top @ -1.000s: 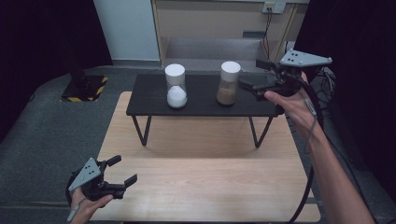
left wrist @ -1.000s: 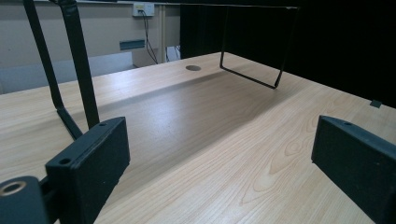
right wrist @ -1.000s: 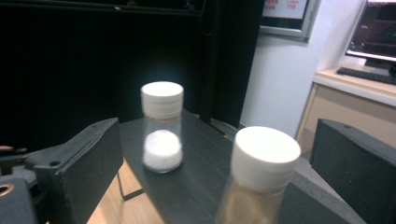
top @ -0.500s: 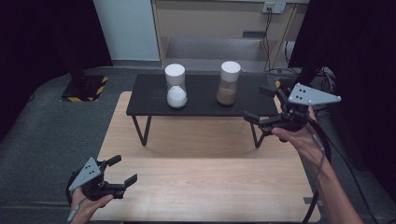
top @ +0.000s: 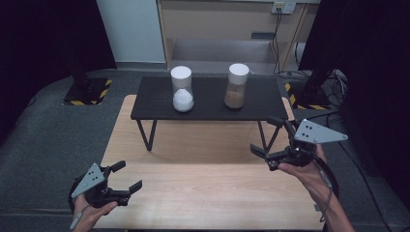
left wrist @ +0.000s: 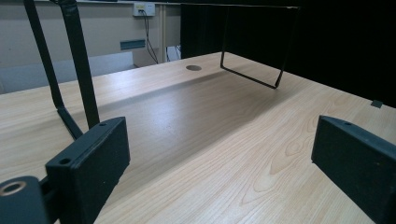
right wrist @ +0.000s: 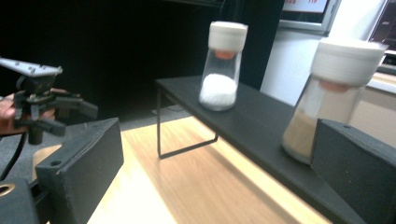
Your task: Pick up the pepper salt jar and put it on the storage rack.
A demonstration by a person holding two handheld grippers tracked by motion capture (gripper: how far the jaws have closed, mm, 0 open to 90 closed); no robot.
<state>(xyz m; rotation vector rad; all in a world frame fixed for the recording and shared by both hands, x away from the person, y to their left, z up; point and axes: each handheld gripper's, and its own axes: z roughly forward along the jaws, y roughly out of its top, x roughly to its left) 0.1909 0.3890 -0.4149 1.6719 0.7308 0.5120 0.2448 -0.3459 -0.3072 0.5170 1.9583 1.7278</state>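
Two grippers: both held over the wooden table (top: 203,198), one at each side, both empty.
Left gripper (top: 126,177): at the near left corner of the table, held in a hand (top: 89,212); jaws spread wide, nothing between them; grey plate on top.
Left gripper view: bare wood grain between the two black jaws; thin black legs of the shelf (left wrist: 254,44) farther off; round hole (left wrist: 193,67) in the tabletop beyond.
Black shelf (top: 159,104): low, on thin metal legs, across the far part of the table.
Jar with white powder (top: 182,89): upright on the left half of the shelf, white cap, powder settled in the lower part.
Jar with brown powder (top: 236,86): upright on the right half of the shelf, white cap, well apart from the white jar.
Right gripper (top: 270,137): at the right edge of the table, just in front of the shelf's right leg, held in a hand (top: 302,171); jaws wide apart, gripping nothing.
Right gripper view: brown jar (right wrist: 322,98) close by the far jaw, not touched; white jar (right wrist: 222,65) farther along the shelf; the other gripper (right wrist: 70,114) seen at a distance, open too.
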